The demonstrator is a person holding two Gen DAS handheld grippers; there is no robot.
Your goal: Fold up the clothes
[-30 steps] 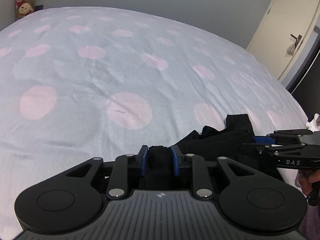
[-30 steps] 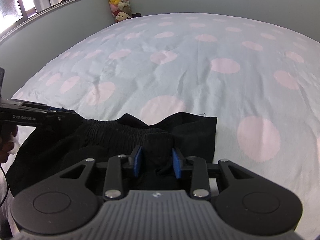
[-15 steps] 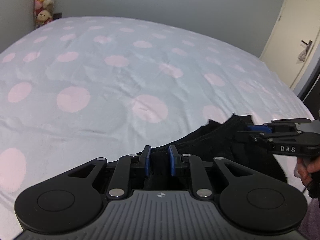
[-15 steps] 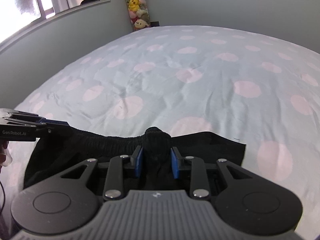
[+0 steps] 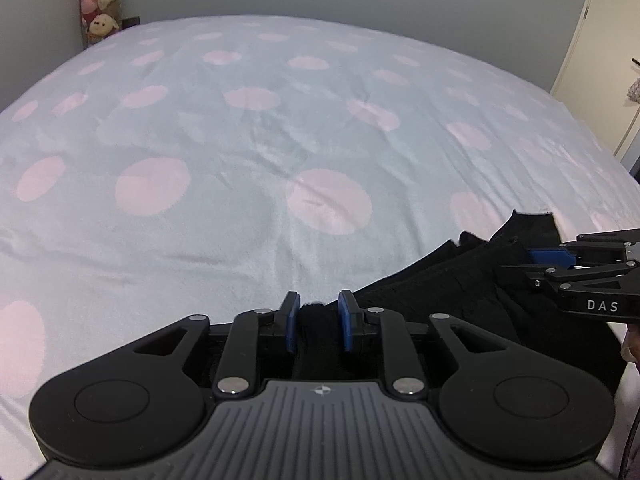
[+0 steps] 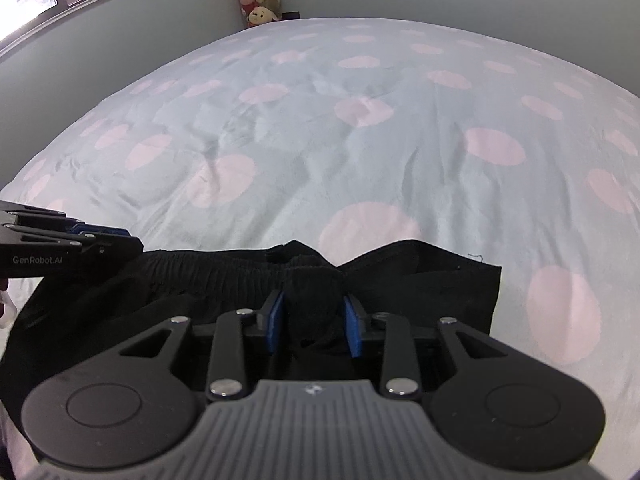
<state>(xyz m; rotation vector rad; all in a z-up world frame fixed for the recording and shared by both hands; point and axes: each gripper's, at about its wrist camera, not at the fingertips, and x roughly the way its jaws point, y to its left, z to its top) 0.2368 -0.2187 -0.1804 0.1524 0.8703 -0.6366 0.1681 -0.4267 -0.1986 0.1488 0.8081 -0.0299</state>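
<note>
1. Left hand-held gripper (image 5: 318, 326) is pinched tight on a bunch of the black garment (image 5: 448, 280); the right hand-held gripper (image 6: 314, 322) clamps another bunch of its gathered waistband.
2. Since a second ago both have drawn apart, so the crumpled cloth now hangs stretched between them.
3. It sits at six o'clock over the near edge of the spotted bed (image 6: 360, 152), not yet spread flat for folding.

Pale blue bed (image 5: 248, 140) (pink dots) under black garment (image 6: 420, 276)
</note>
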